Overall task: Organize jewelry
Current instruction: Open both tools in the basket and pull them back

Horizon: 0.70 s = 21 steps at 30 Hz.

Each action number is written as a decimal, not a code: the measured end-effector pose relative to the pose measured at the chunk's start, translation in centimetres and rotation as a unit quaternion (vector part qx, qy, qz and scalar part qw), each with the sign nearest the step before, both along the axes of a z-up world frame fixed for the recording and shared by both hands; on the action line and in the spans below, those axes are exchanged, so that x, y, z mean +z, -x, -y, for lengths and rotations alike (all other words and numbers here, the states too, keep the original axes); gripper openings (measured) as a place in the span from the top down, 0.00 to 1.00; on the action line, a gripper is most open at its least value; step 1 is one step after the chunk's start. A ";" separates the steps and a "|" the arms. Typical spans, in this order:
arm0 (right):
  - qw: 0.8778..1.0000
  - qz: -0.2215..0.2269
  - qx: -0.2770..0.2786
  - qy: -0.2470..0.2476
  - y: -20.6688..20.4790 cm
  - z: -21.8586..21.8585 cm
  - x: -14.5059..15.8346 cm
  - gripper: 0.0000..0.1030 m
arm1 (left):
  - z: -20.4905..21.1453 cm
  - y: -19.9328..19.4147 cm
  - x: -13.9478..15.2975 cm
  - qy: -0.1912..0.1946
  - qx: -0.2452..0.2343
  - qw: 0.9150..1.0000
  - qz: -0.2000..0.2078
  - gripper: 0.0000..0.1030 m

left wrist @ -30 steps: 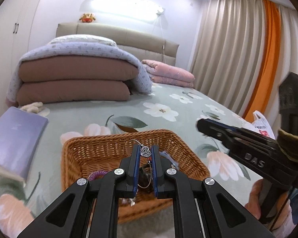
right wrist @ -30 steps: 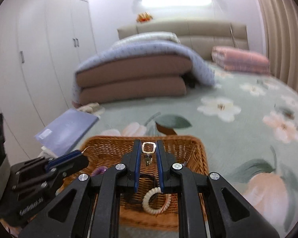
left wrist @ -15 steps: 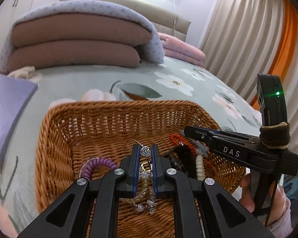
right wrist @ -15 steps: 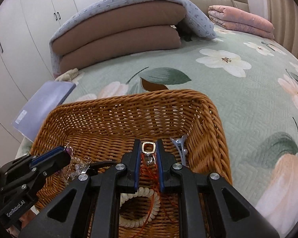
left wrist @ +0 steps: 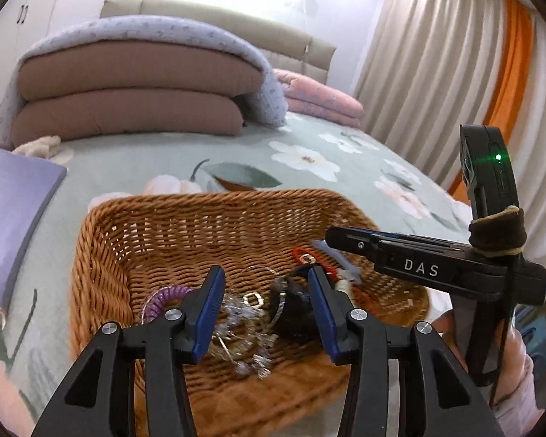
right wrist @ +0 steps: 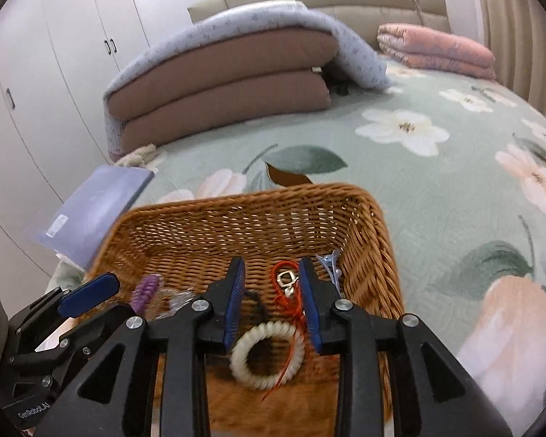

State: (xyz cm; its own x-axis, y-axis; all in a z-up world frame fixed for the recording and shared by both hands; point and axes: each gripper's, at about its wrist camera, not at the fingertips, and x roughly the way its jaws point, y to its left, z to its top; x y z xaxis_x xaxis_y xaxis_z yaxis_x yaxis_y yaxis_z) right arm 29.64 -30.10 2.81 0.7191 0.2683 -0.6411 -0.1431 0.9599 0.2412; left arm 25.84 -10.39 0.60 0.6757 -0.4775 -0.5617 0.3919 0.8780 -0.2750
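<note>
Since half a second ago both grippers have opened and let go: the left gripper (left wrist: 265, 284), which pinched a silver heart-charm chain, now stands with its jaws wide apart and empty above the wicker basket (left wrist: 102, 255), and that silver chain (left wrist: 247, 331) lies in a loose glittering heap on the basket floor between a purple coil tie (left wrist: 163, 296) and a dark black piece (left wrist: 291, 309); the right gripper (right wrist: 271, 273) is likewise spread and empty, the red cord with its gold clasp (right wrist: 287, 280) having dropped to the weave just below, beside a white coil bracelet (right wrist: 265, 353) and a pale blue clip (right wrist: 331, 262) near the right wall; the basket rests on the floral bedspread (right wrist: 436, 189); everything here looks light and limp, so the chain would probably tangle and slide through the pads unless taken at its pendant or a gathered bunch, the cord seems easiest held at the stiff clasp, and the springy coils should tolerate a firm pinch anywhere on the ring.
</note>
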 end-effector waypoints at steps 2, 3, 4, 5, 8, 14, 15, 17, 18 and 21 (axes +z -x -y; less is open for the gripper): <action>1.000 0.015 0.001 0.003 2.0 -0.2 1.0 0.63 | -0.2 1.2 0.9 0.005 -0.001 1.000 0.009 0.53; 1.000 0.024 -0.001 0.006 3.5 -0.4 1.4 0.61 | -0.4 2.0 1.4 0.007 0.000 1.000 0.014 0.53; 1.000 0.029 -0.001 0.010 4.6 -0.4 1.6 0.59 | -0.5 2.9 1.9 0.006 0.002 1.000 0.022 0.52; 0.999 0.036 0.001 0.016 6.1 -0.6 1.9 0.58 | -0.6 3.8 2.5 0.004 0.004 1.000 0.031 0.52; 0.998 0.051 -0.003 0.041 10.5 -0.6 1.7 0.54 | -1.3 7.9 3.9 0.000 0.003 0.998 0.062 0.44; 0.997 0.073 -0.011 0.040 18.2 -0.4 0.6 0.38 | -3.4 15.2 4.5 -0.017 0.036 0.996 0.080 0.27; 0.995 0.086 -0.012 0.045 19.6 -0.7 0.6 0.36 | -3.7 16.3 4.4 -0.022 0.049 0.995 0.080 0.27; 0.991 0.115 -0.020 0.060 21.7 -1.3 0.6 0.32 | -4.1 18.4 3.8 -0.032 0.069 0.993 0.085 0.27; 0.988 0.134 -0.028 0.072 22.7 -1.7 0.6 0.29 | -4.3 19.8 3.4 -0.043 0.088 0.991 0.094 0.27; 0.979 0.182 -0.039 0.087 24.5 -2.5 1.1 0.27 | -4.7 21.9 2.4 -0.064 0.131 0.983 0.115 0.26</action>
